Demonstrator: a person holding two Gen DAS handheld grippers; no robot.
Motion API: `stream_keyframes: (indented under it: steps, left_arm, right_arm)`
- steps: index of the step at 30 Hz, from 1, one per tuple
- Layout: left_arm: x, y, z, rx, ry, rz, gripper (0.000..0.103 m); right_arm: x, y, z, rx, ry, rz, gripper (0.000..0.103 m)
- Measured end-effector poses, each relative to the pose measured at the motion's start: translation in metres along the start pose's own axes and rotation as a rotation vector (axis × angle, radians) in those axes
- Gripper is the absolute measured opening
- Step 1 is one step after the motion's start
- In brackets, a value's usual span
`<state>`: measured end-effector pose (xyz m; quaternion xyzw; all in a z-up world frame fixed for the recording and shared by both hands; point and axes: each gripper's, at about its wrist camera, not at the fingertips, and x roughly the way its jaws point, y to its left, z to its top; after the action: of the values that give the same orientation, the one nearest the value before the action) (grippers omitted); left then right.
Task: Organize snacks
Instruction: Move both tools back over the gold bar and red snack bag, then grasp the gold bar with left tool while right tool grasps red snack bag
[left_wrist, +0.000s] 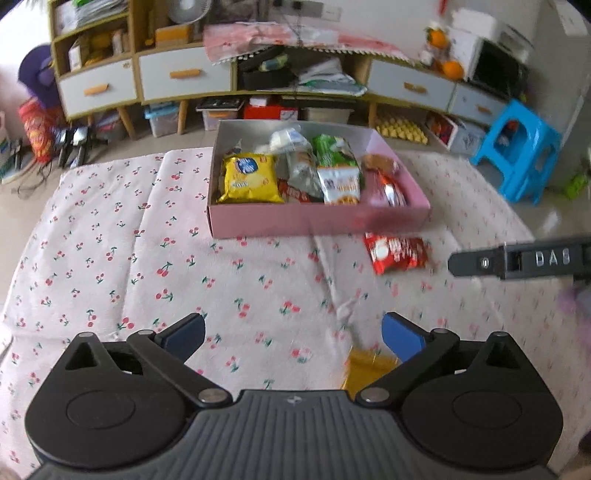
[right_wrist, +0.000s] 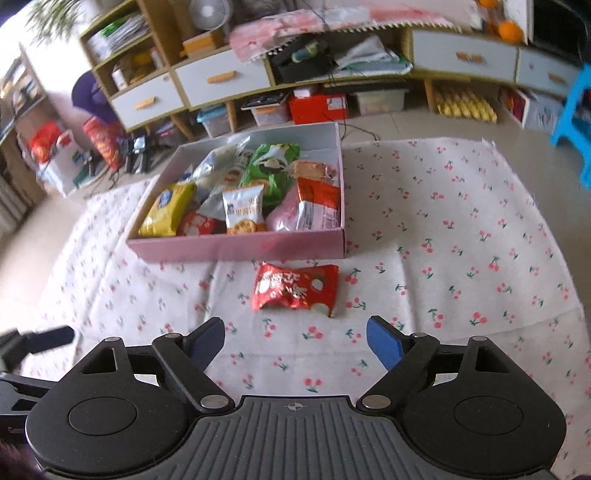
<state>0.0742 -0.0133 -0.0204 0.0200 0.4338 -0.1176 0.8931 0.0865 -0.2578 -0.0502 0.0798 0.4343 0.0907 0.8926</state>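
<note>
A pink box (left_wrist: 317, 221) (right_wrist: 236, 248) on the cherry-print cloth holds several snack packets, among them a yellow one (left_wrist: 249, 179) (right_wrist: 168, 210) and a green one (left_wrist: 332, 149) (right_wrist: 271, 166). A red snack packet (left_wrist: 397, 253) (right_wrist: 295, 290) lies on the cloth just in front of the box. My left gripper (left_wrist: 293, 332) is open and empty above the cloth; a yellow packet (left_wrist: 369, 369) lies under its right finger. My right gripper (right_wrist: 295, 341) is open and empty, just short of the red packet. The right gripper's finger also shows in the left wrist view (left_wrist: 517, 260).
The cherry-print cloth (left_wrist: 147, 258) (right_wrist: 461, 240) covers the floor. Behind it stands a low cabinet (left_wrist: 184, 74) (right_wrist: 221, 77) with drawers and storage boxes beneath. A blue plastic stool (left_wrist: 517, 155) stands at the right.
</note>
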Motion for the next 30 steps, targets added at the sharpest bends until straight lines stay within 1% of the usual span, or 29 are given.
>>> stream_keyframes:
  steps: [5,9,14,17,20,24,26,28,30]
  left_arm:
    - [-0.001,-0.002,-0.016,0.071,0.006,0.007,0.102]
    - [-0.003,0.0,-0.029,0.112,0.014,-0.006,0.102]
    - [-0.005,0.001,-0.044,0.157,0.017,-0.041,0.102]
    - [-0.004,0.0,-0.051,0.187,0.02,-0.077,0.102]
    - [0.0,-0.006,-0.056,0.213,0.042,-0.109,0.1]
    - [0.006,-0.017,-0.06,0.25,0.073,-0.118,0.09]
    - [0.008,-0.02,-0.061,0.263,0.09,-0.127,0.083]
    - [0.011,-0.022,-0.063,0.268,0.111,-0.126,0.073]
    - [0.013,-0.022,-0.064,0.266,0.126,-0.123,0.067]
  right_arm:
    - [0.001,0.002,-0.014,-0.065,-0.002,0.001,0.086]
    - [0.002,0.004,-0.026,-0.128,-0.007,-0.024,0.086]
    - [0.005,0.003,-0.038,-0.18,-0.003,-0.062,0.086]
    - [0.009,0.001,-0.044,-0.193,0.008,-0.075,0.086]
    - [0.014,0.001,-0.048,-0.21,0.022,-0.086,0.086]
    - [0.019,0.002,-0.051,-0.23,0.035,-0.099,0.086]
    - [0.022,0.003,-0.051,-0.233,0.04,-0.099,0.086]
    - [0.024,0.003,-0.052,-0.238,0.043,-0.103,0.086]
    - [0.027,0.004,-0.053,-0.245,0.047,-0.109,0.086]
